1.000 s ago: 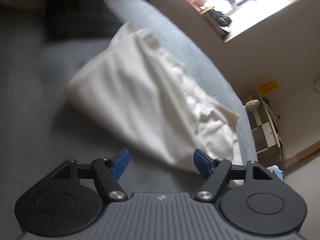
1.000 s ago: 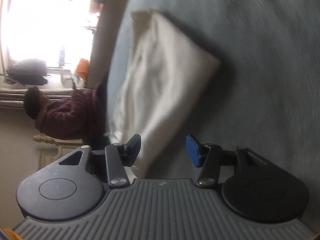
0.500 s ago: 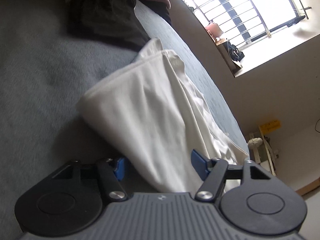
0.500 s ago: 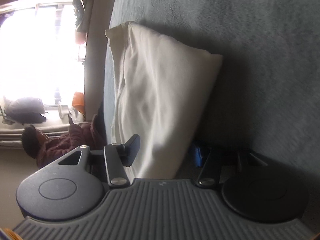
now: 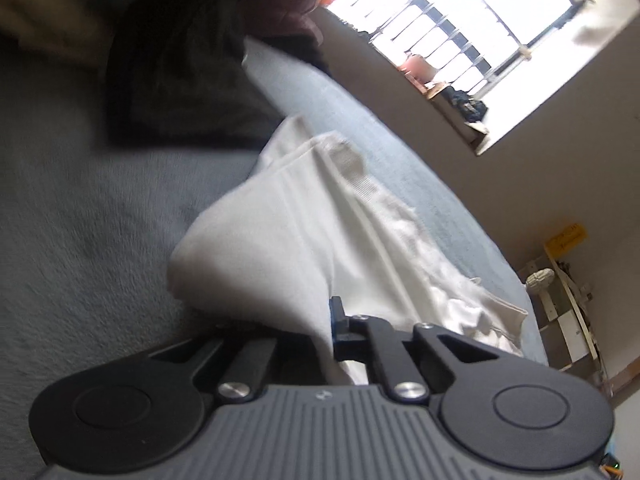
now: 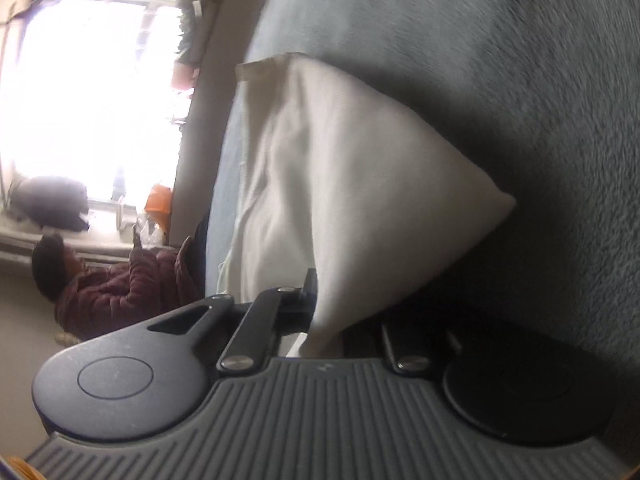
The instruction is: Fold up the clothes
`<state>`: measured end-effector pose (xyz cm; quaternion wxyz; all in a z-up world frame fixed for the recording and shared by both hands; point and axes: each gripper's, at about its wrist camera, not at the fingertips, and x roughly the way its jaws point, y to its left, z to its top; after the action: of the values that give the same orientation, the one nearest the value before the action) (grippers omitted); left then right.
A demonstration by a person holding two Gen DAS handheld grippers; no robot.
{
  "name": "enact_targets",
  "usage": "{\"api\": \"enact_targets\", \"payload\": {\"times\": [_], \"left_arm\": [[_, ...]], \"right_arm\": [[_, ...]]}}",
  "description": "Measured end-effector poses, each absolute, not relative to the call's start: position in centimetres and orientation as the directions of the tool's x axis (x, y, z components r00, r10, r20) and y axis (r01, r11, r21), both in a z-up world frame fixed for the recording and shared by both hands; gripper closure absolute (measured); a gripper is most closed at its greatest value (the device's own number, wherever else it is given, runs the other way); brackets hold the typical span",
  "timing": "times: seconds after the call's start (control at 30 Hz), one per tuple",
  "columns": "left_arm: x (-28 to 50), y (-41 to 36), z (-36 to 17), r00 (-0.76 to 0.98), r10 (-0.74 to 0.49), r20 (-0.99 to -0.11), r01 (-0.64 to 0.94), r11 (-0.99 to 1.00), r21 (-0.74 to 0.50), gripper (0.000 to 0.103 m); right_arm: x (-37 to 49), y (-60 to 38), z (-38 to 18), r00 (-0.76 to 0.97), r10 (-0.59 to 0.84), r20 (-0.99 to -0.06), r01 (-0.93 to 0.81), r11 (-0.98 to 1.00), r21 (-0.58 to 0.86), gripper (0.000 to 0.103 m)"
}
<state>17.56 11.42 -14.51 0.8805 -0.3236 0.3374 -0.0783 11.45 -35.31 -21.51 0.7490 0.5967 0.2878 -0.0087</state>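
A white garment (image 5: 288, 240) lies folded on a grey-blue bed cover (image 5: 72, 248). In the left wrist view my left gripper (image 5: 320, 332) is shut on the garment's near edge, and the cloth drapes over and hides its left finger. The same white garment (image 6: 352, 184) fills the middle of the right wrist view, lifted off the bed cover (image 6: 540, 80) into a tent. My right gripper (image 6: 324, 312) is shut on its near corner. Cloth and shadow cover the right finger.
A dark garment (image 5: 176, 64) lies on the bed beyond the white one. A person in a maroon jacket (image 6: 120, 284) sits by the window (image 6: 92, 92). A window sill with clutter (image 5: 460, 100) and a shelf unit (image 5: 568, 304) stand past the bed's edge.
Both grippers moved in onto the white garment's edge and went from open to shut on it. The cloth now rises off the bed cover between them.
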Motion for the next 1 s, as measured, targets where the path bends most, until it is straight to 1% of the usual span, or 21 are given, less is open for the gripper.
{"api": "enact_targets", "payload": {"times": [0.2, 0.33, 0.47, 0.67, 0.7, 0.73, 0.77, 0.8, 0.83, 0.87, 0.93, 1.0], "left_arm": [[14.4, 11.9, -11.2, 0.776, -0.381, -0.502, -0.014, 0.786, -0.618, 0.099], [10.4, 12.6, -9.6, 0.764, -0.407, -0.501, 0.026, 0.795, -0.606, 0.099], [4.4, 14.3, -9.0, 0.724, -0.441, -0.531, 0.062, 0.808, -0.586, 0.099], [-4.1, 16.0, -10.6, 0.612, -0.459, -0.644, 0.074, 0.844, -0.531, 0.098], [-4.8, 16.1, -11.3, 0.586, -0.459, -0.668, 0.061, 0.847, -0.529, 0.096], [-5.1, 16.3, -12.1, 0.562, -0.449, -0.695, 0.038, 0.853, -0.521, 0.091], [-5.2, 16.4, -12.7, 0.543, -0.434, -0.719, 0.02, 0.863, -0.505, 0.088], [-5.5, 16.6, -13.2, 0.527, -0.421, -0.739, 0.006, 0.871, -0.492, 0.086], [-5.8, 16.9, -13.3, 0.522, -0.414, -0.746, 0.001, 0.875, -0.484, 0.079], [-6.3, 17.3, -13.0, 0.524, -0.41, -0.747, 0.002, 0.877, -0.481, 0.075], [-7.2, 18.1, -12.3, 0.529, -0.402, -0.747, 0.008, 0.883, -0.469, 0.074], [-8.2, 18.9, -10.9, 0.542, -0.379, -0.75, 0.025, 0.899, -0.437, 0.071]], "right_arm": [[9.0, -35.4, -19.0, 0.846, 0.345, -0.406, 0.281, 0.359, 0.89, 0.099], [7.3, -35.5, -17.3, 0.852, 0.357, -0.382, 0.229, 0.404, 0.886, 0.099], [2.2, -35.5, -16.7, 0.798, 0.428, -0.424, 0.211, 0.461, 0.862, 0.099], [-5.3, -34.8, -17.0, 0.67, 0.524, -0.526, 0.154, 0.595, 0.789, 0.098], [-6.3, -34.6, -17.1, 0.652, 0.526, -0.545, 0.141, 0.622, 0.77, 0.097], [-7.0, -34.5, -17.2, 0.634, 0.518, -0.575, 0.134, 0.658, 0.741, 0.096], [-7.2, -34.6, -17.4, 0.618, 0.508, -0.601, 0.143, 0.679, 0.72, 0.092], [-7.4, -34.7, -17.6, 0.603, 0.498, -0.624, 0.156, 0.692, 0.704, 0.09], [-7.5, -34.8, -17.8, 0.587, 0.488, -0.646, 0.17, 0.706, 0.688, 0.088], [-7.6, -35.0, -17.8, 0.575, 0.489, -0.656, 0.177, 0.708, 0.683, 0.085], [-9.2, -35.9, -17.2, 0.557, 0.486, -0.674, 0.154, 0.736, 0.659, 0.082], [-10.8, -36.3, -15.7, 0.538, 0.459, -0.707, 0.115, 0.791, 0.601, 0.08]]}}
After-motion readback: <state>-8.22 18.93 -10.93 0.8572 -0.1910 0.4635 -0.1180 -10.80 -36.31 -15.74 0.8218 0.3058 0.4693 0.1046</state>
